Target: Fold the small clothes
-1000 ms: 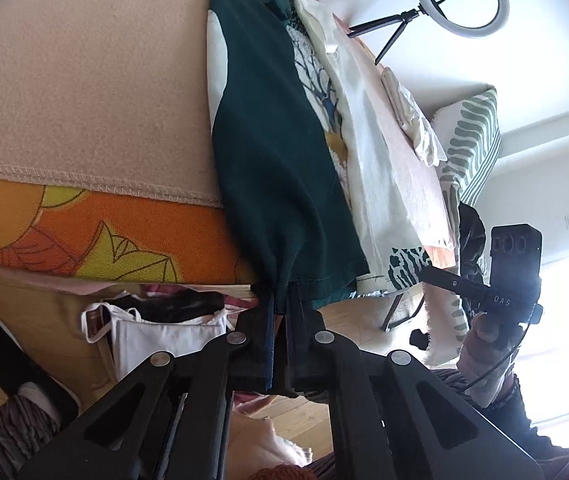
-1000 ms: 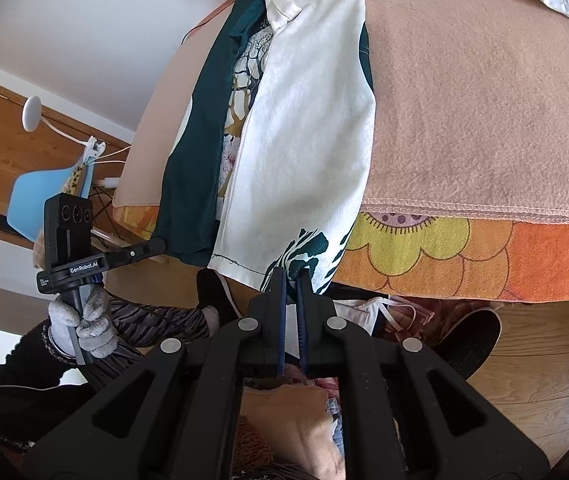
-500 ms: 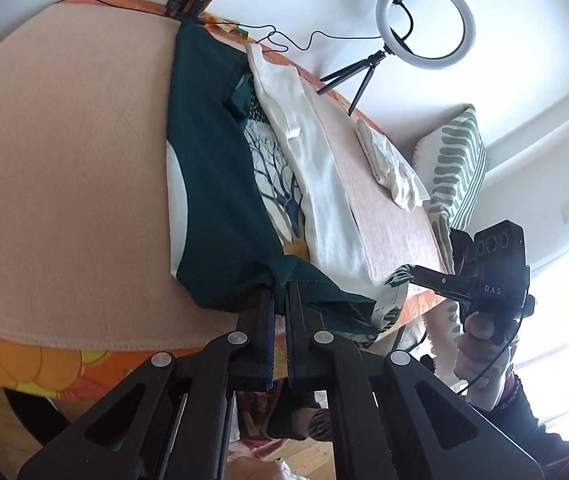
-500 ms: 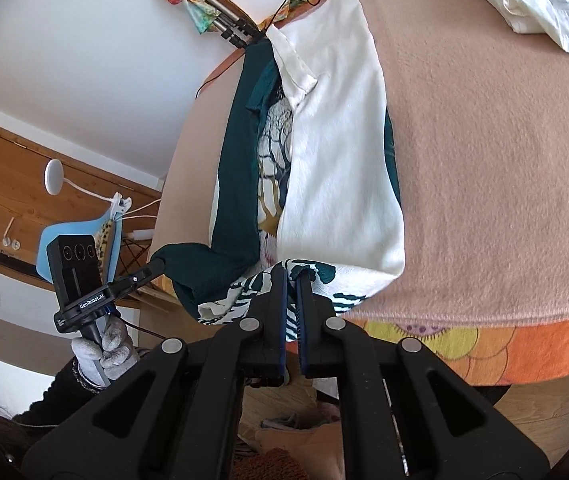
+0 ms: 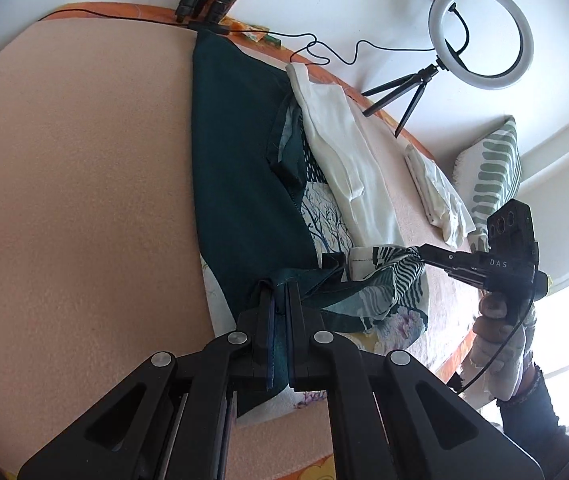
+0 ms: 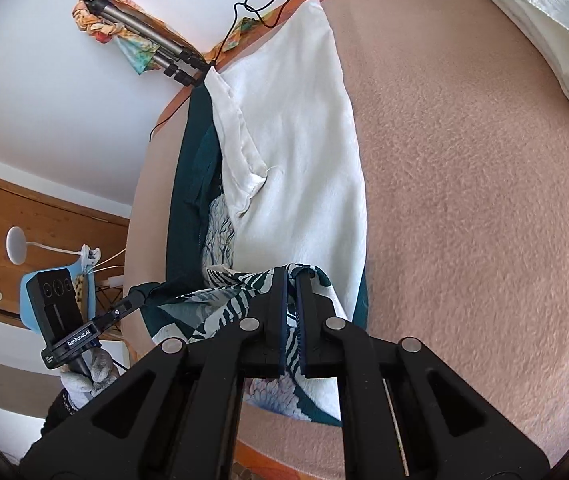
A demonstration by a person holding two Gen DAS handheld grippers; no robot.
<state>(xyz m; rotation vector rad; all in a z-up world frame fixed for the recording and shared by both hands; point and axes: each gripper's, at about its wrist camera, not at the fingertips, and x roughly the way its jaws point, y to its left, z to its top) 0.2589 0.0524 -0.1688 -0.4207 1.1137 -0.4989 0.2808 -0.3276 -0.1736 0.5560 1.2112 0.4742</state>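
A long garment lies on the pink blanket, dark green (image 5: 236,184) on its left side and white (image 5: 348,148) on its right, with a printed lining. My left gripper (image 5: 278,286) is shut on the green corner of its near hem. My right gripper (image 6: 291,274) is shut on the printed white corner (image 6: 244,292) of the same hem. Both corners are lifted above the garment's lower part. Each gripper shows in the other's view: the right gripper (image 5: 420,254) and the left gripper (image 6: 138,296).
A folded white cloth (image 6: 540,20) lies on the blanket (image 6: 484,200) at the far right. A ring light on a tripod (image 5: 480,36) and a striped green pillow (image 5: 492,176) stand at the bed's far edge. Tripod legs (image 6: 164,48) lean at the head.
Both grippers have lifted the garment's hem up from over the bed's edge and carried it forward over the garment. The hem now folds back on the blanket.
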